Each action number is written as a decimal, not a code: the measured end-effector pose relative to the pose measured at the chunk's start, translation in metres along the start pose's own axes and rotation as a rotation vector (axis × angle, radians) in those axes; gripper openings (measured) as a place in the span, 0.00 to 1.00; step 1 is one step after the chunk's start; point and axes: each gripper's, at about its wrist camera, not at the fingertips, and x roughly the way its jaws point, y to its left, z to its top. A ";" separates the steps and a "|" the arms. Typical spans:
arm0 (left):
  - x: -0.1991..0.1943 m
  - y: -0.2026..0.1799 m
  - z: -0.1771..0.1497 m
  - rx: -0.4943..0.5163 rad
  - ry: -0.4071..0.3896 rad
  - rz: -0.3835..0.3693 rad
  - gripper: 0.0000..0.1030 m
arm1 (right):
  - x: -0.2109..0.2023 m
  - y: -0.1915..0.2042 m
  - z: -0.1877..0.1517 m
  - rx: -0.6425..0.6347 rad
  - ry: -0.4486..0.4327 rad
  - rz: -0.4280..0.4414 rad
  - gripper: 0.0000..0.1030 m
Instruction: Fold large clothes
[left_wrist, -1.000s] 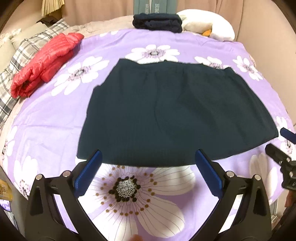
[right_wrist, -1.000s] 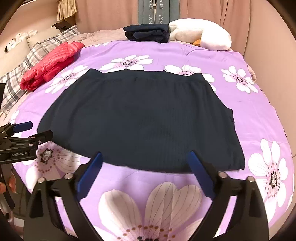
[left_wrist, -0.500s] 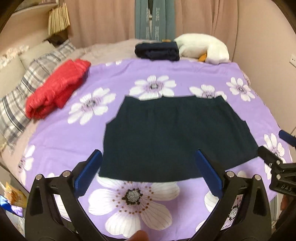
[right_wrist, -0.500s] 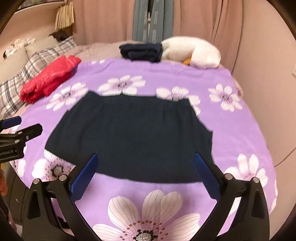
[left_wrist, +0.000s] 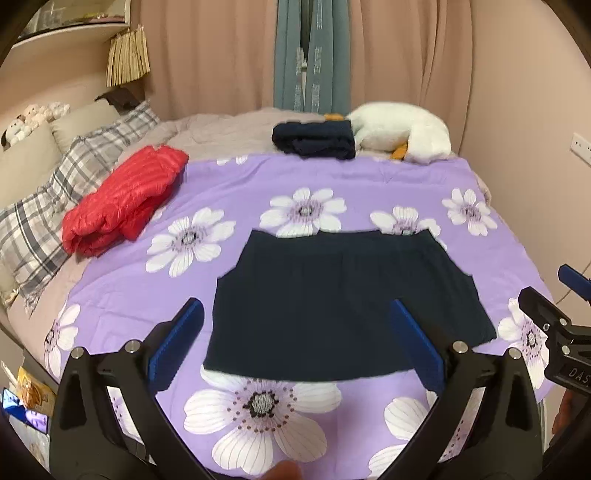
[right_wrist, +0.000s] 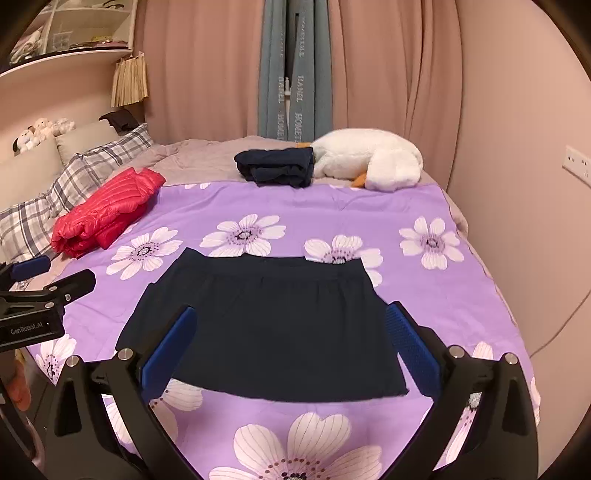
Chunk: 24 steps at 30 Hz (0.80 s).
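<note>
- While the dark navy knitted garment (left_wrist: 343, 302) lies flat and part-folded mid-bed on the purple flowered bedspread (left_wrist: 406, 184), neither claw touches it.
- Left claw (left_wrist: 295, 347) and right claw (right_wrist: 288, 347) hover at its near hem, both wide and empty.
- Risk, as I judge it: pinching one layer only would drag the stack askew; catching bedspread too would bunch it.
- Open bedspread surrounds every edge; the red quilted jacket (left_wrist: 122, 203) far left, the folded navy pile (left_wrist: 314, 140) and the white plush goose (left_wrist: 402, 133) far back stay well apart.

One dark garment (right_wrist: 266, 328) spread flat, one red jacket (right_wrist: 107, 212), perhaps two folded (right_wrist: 275, 166)
</note>
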 end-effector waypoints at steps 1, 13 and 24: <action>0.004 -0.001 -0.004 0.002 0.016 0.000 0.98 | 0.004 0.000 -0.003 0.010 0.021 -0.003 0.99; 0.033 -0.006 -0.032 0.004 0.117 0.013 0.98 | 0.043 0.003 -0.038 0.037 0.194 0.014 0.99; 0.037 -0.005 -0.036 0.006 0.129 0.014 0.98 | 0.049 0.009 -0.038 0.015 0.210 0.014 0.99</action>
